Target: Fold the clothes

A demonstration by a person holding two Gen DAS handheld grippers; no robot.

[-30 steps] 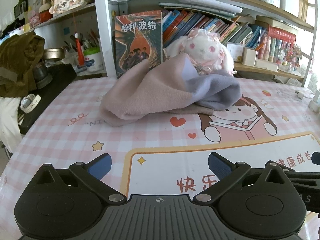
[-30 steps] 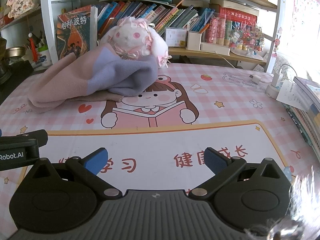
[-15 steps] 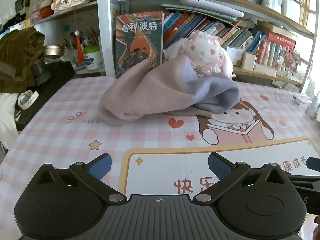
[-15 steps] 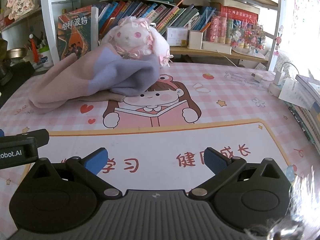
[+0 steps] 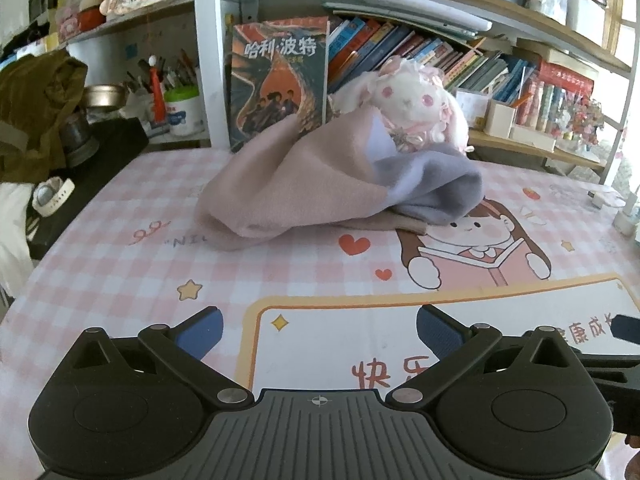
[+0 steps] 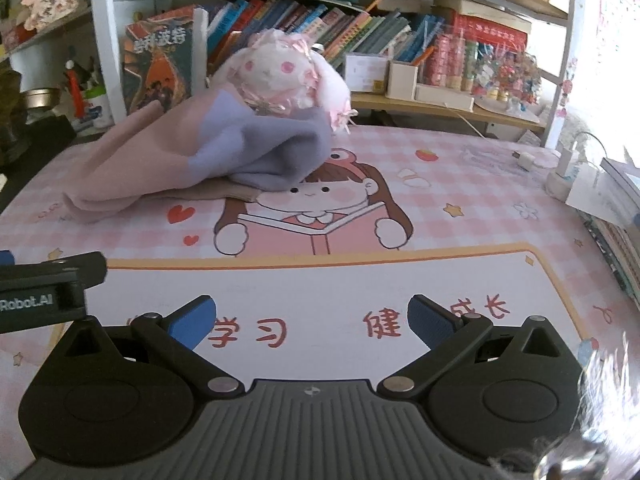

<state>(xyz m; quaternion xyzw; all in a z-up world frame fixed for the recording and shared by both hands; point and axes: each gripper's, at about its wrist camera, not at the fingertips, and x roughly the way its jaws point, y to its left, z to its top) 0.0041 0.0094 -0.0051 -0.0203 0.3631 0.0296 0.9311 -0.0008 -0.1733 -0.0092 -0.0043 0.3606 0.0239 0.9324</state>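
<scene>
A crumpled pink and lavender garment (image 5: 320,188) lies in a heap at the back of the table, partly leaning on a white plush rabbit (image 5: 408,100). It also shows in the right wrist view (image 6: 208,160), with the plush rabbit (image 6: 280,72) behind it. My left gripper (image 5: 318,330) is open and empty, low over the cartoon table mat, well short of the garment. My right gripper (image 6: 312,320) is open and empty, likewise near the table's front. The left gripper's body (image 6: 44,292) shows at the left edge of the right wrist view.
A pink checked cartoon mat (image 5: 460,248) covers the table. Bookshelves (image 5: 420,52) with an upright book (image 5: 280,80) stand behind. A black surface with a watch (image 5: 52,196) and olive cloth (image 5: 36,112) lies left. Chargers and papers (image 6: 580,176) lie right.
Both grippers have moved slightly forward toward the garment, which looks a little larger. The garment and plush have not moved. Both stay open.
</scene>
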